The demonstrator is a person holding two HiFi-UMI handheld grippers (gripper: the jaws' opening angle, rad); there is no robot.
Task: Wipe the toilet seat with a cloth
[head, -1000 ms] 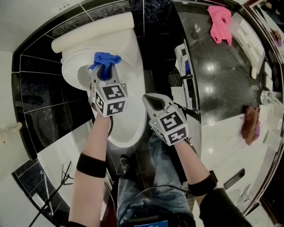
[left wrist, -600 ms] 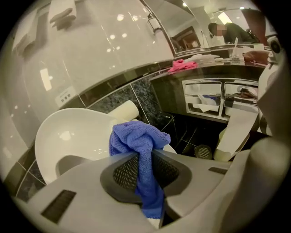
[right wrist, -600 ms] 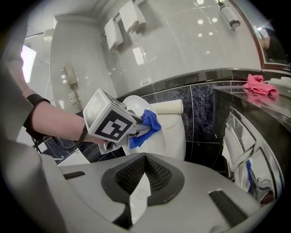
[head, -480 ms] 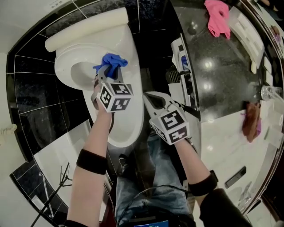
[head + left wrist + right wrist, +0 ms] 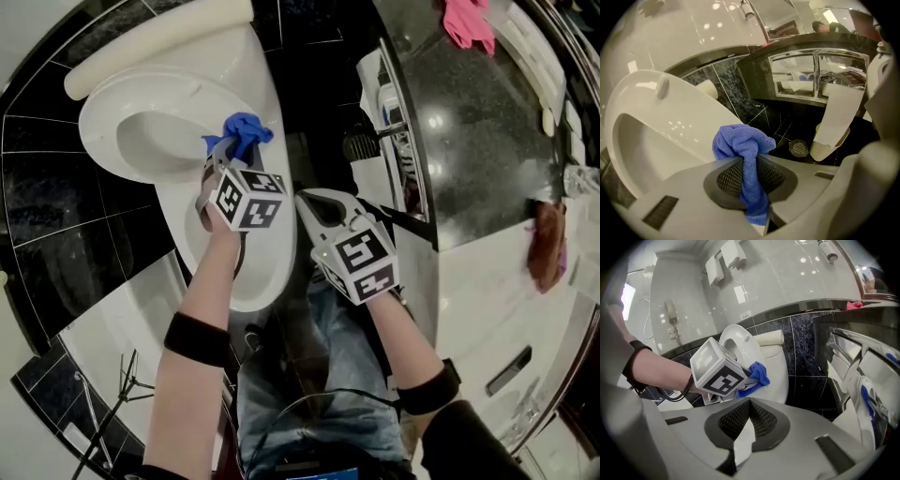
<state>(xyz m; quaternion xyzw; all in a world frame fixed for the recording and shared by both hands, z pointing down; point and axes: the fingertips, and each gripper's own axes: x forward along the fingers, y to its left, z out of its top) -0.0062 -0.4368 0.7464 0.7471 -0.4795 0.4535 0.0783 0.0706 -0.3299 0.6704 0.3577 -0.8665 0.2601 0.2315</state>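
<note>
My left gripper (image 5: 749, 161) clamps the blue cloth (image 5: 739, 140) at the toilet seat (image 5: 684, 117) rim just ahead; my right gripper (image 5: 749, 405) is closed, empty.

We've got a blue, fluffy cloth (image 5: 242, 131) scrunched into a wad and pinched in the left hand-held gripper (image 5: 228, 157), with the loose bunch poking out past the tips. It's right at the edge of the glossy white toilet seat (image 5: 202, 98), which looks flipped up.
</note>
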